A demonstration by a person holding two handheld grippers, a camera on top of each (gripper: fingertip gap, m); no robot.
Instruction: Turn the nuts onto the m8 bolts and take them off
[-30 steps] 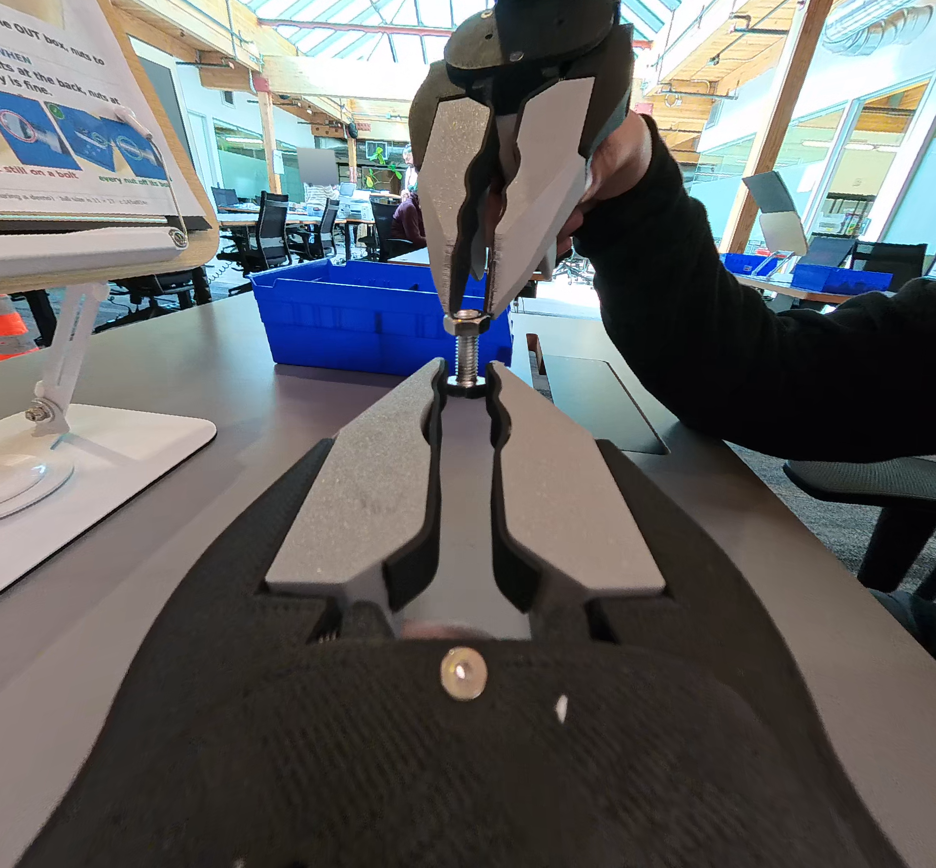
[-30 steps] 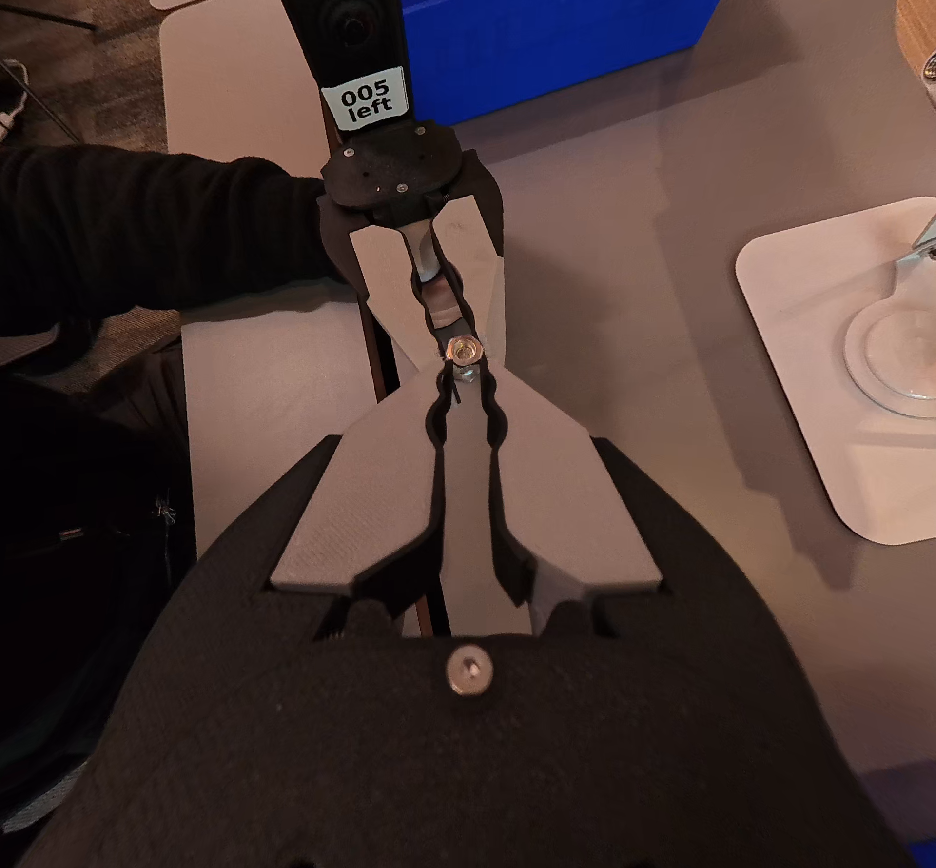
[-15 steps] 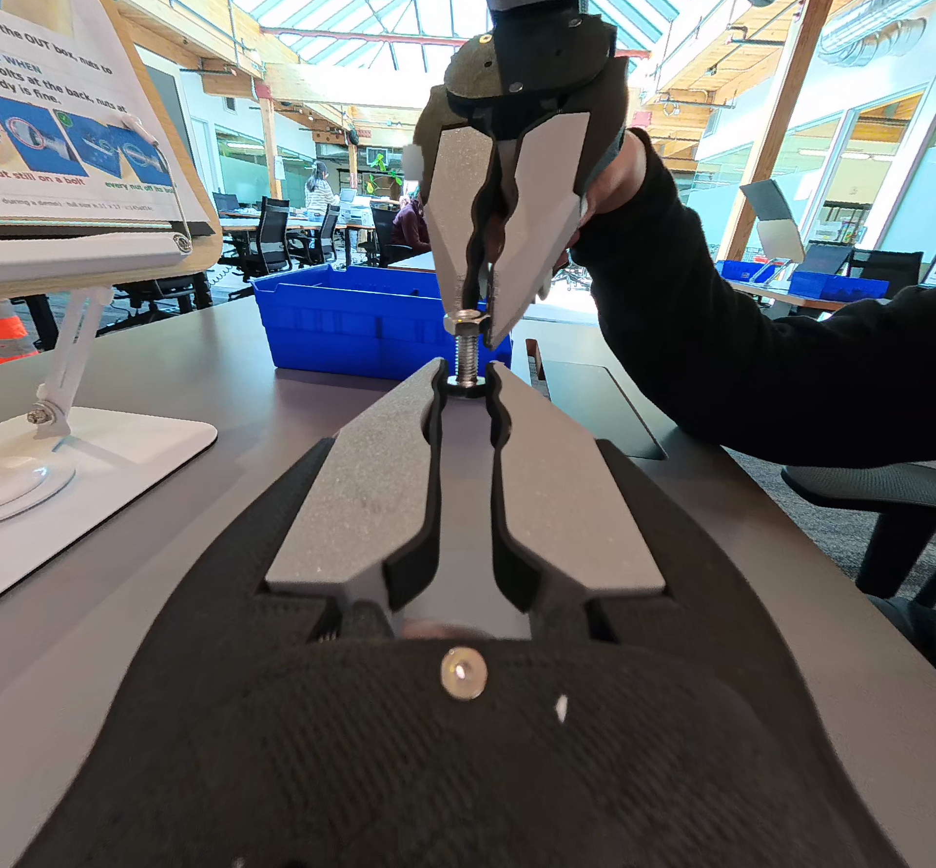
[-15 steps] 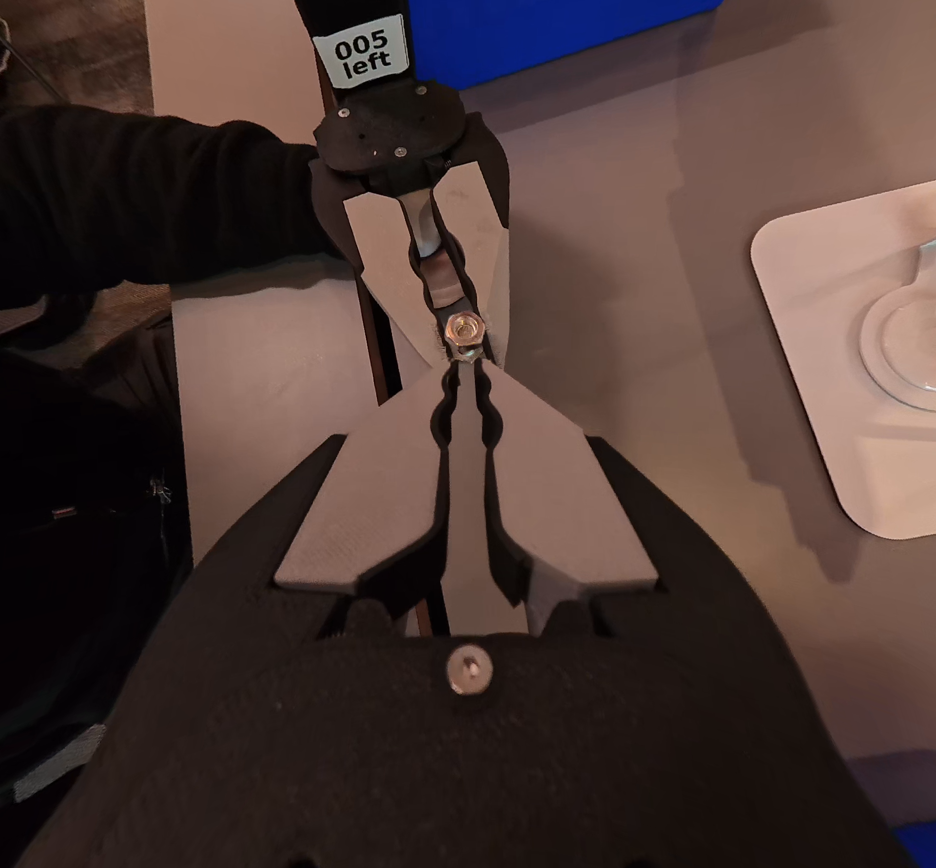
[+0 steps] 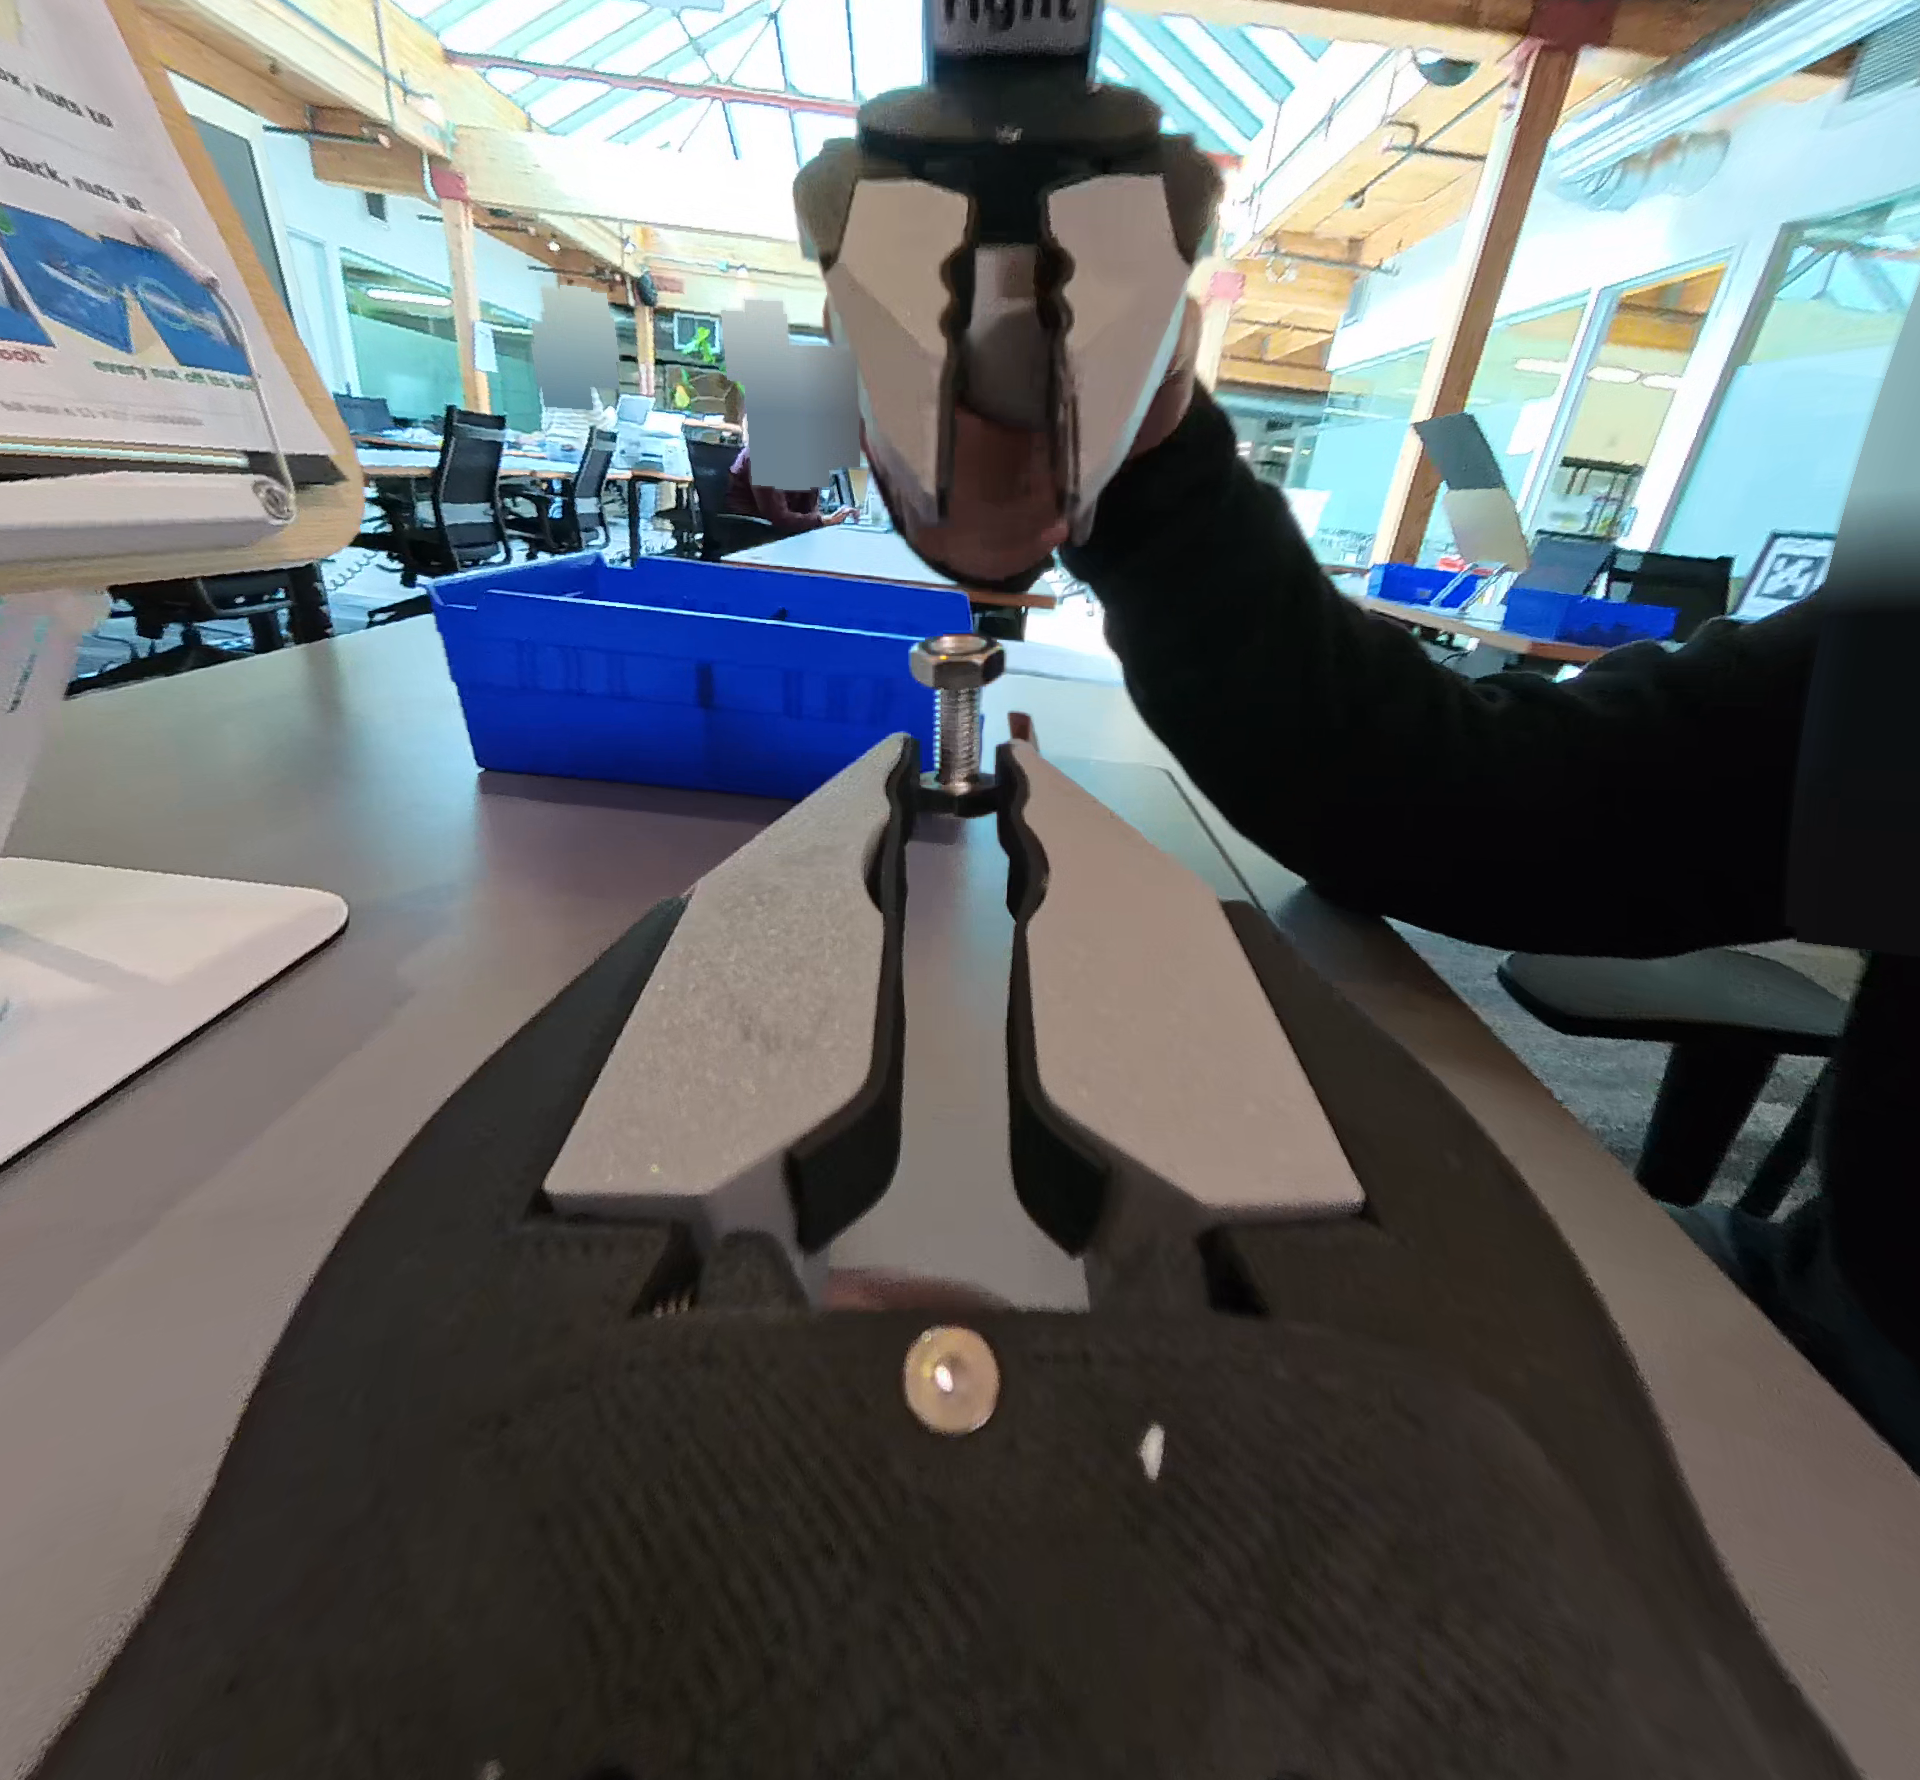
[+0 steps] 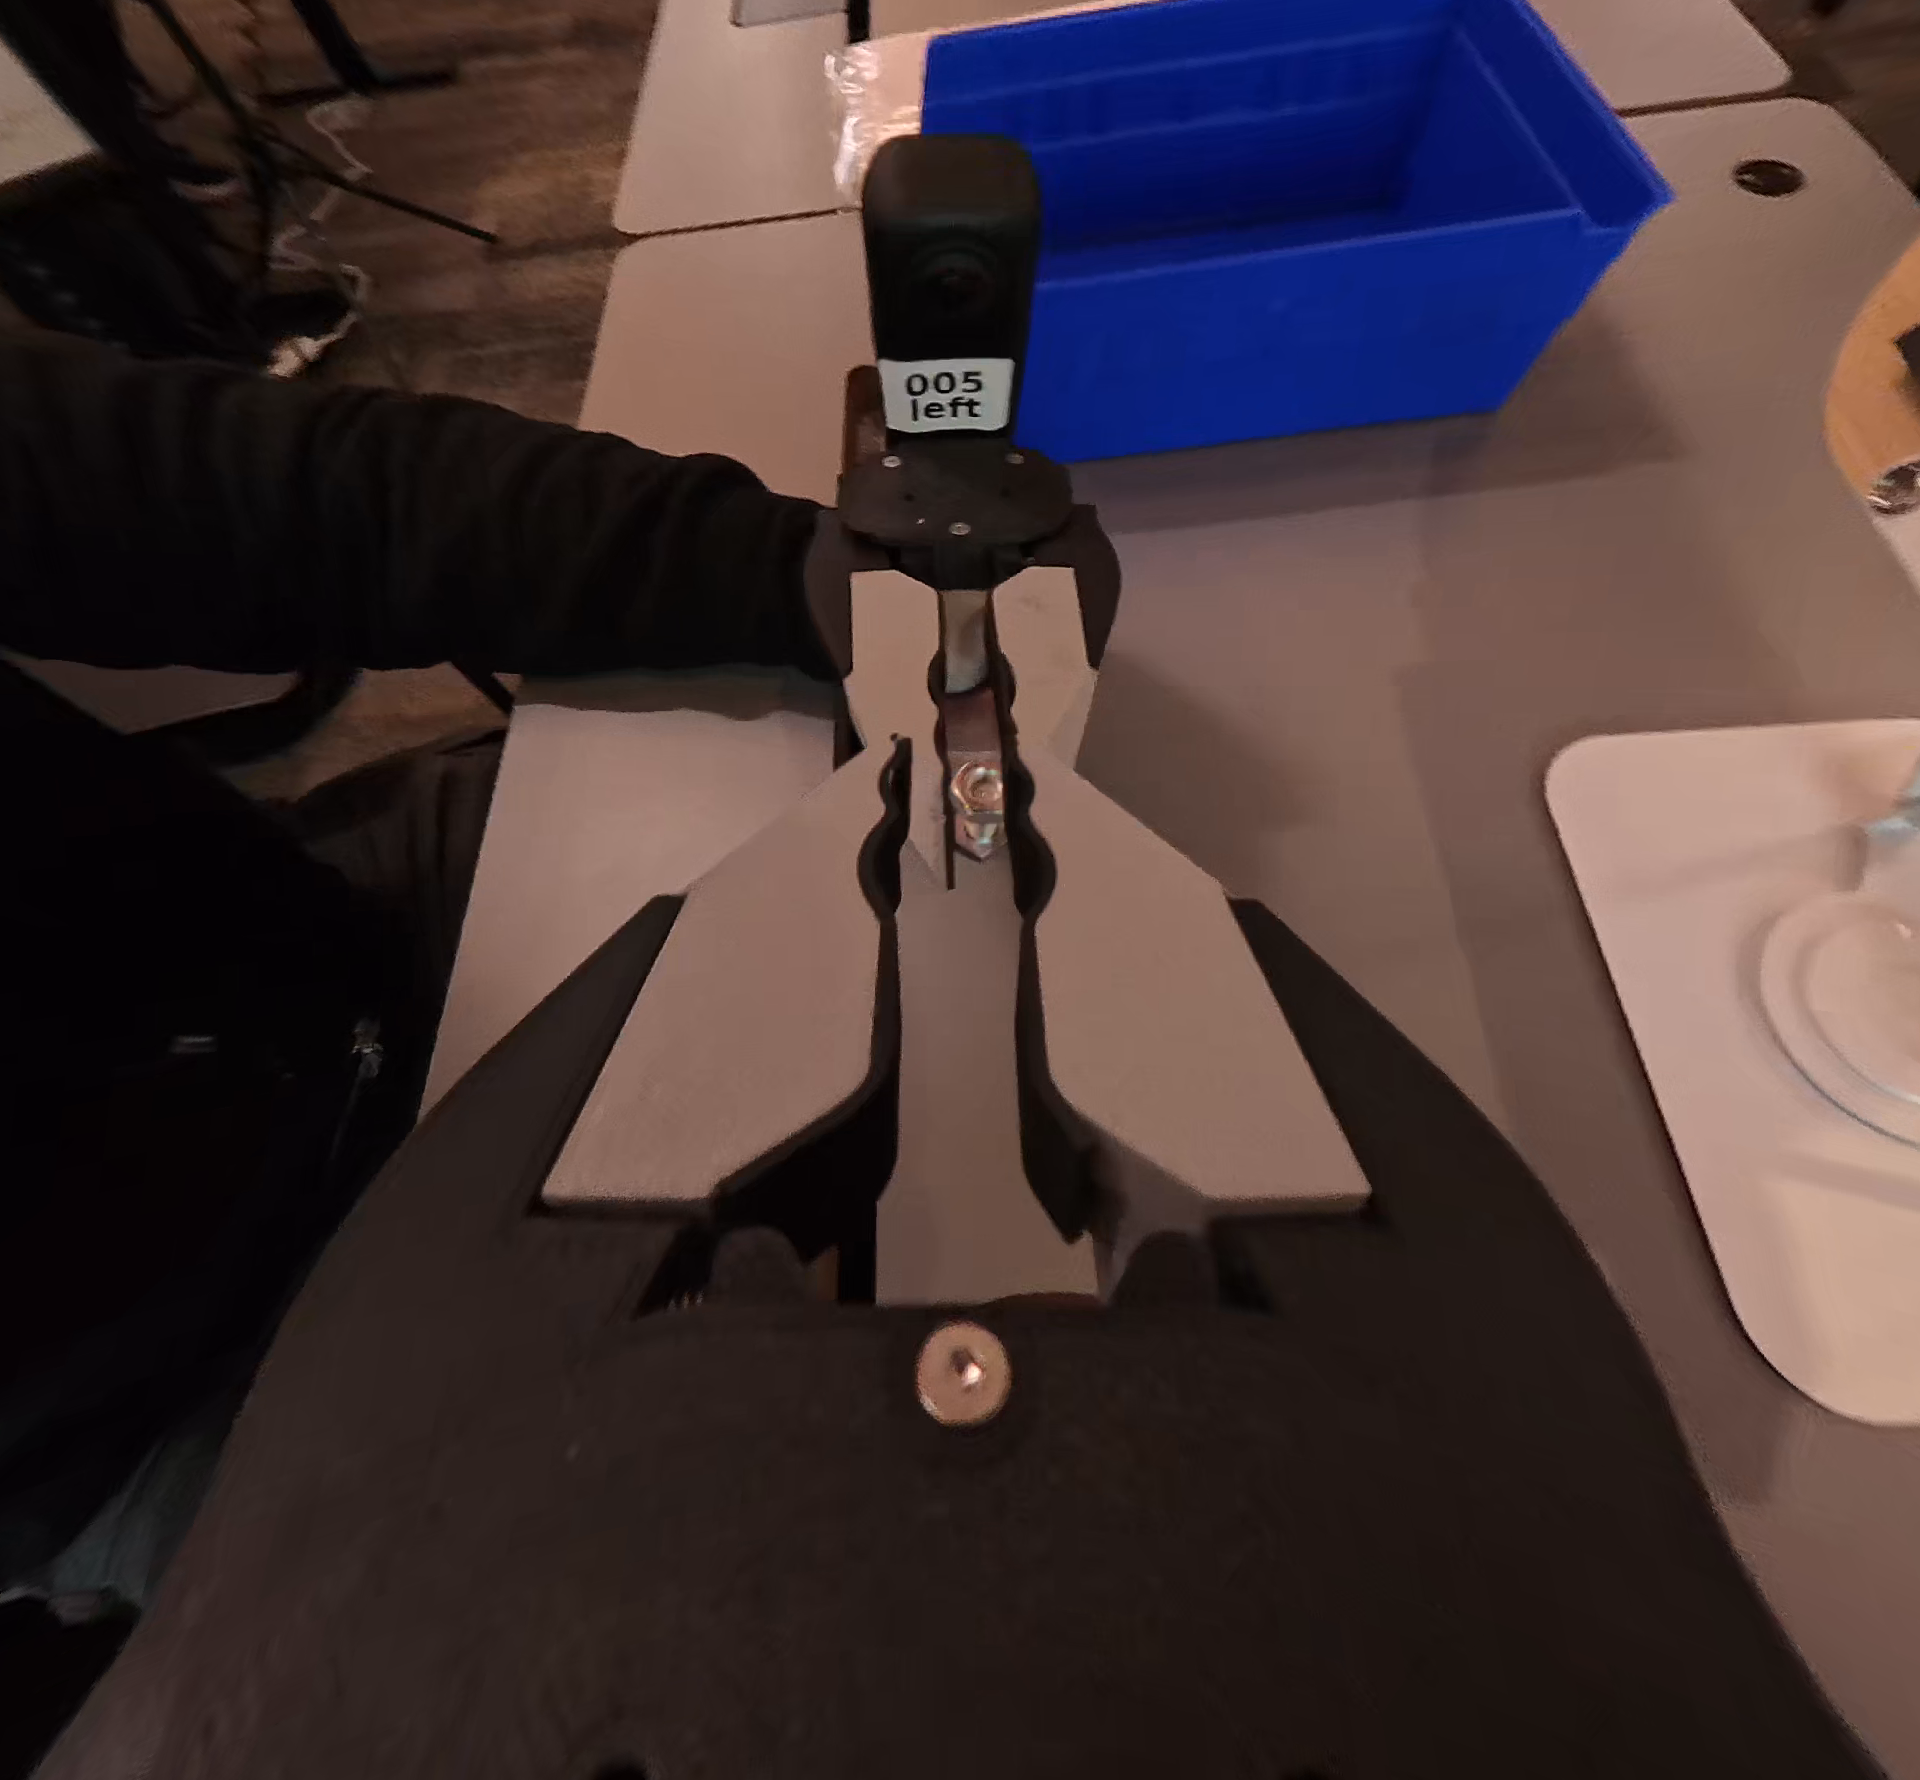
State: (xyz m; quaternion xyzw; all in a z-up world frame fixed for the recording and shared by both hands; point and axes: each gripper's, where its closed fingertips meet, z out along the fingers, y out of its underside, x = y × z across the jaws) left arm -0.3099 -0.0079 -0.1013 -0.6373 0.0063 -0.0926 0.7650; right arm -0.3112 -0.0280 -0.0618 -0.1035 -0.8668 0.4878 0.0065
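Note:
My left gripper (image 5: 956,790) is shut on the head of a silver bolt (image 5: 956,733) and holds it upright just above the grey table (image 5: 416,857). A silver nut (image 5: 956,665) sits on the top end of the thread. My right gripper (image 5: 1003,494) hangs well above the nut, open and empty. In the right wrist view I look straight down. The right gripper (image 6: 956,774) has its fingers spread with a clear gap. The nut (image 6: 977,785) and the bolt show far below, between its fingers, with nothing touching the nut.
A blue bin (image 5: 686,681) stands on the table just behind the bolt and looks empty in the right wrist view (image 6: 1299,203). A white stand base (image 5: 125,961) with an instruction sheet (image 5: 104,276) is at the left. A person's dark sleeve (image 5: 1455,774) reaches in from the right. My right fingertips sit around 4 cm from my left ones.
My right gripper was closed around the nut on the bolt. It has opened, let go and risen well above it. The nut stays on the thread. My left gripper still holds the bolt.

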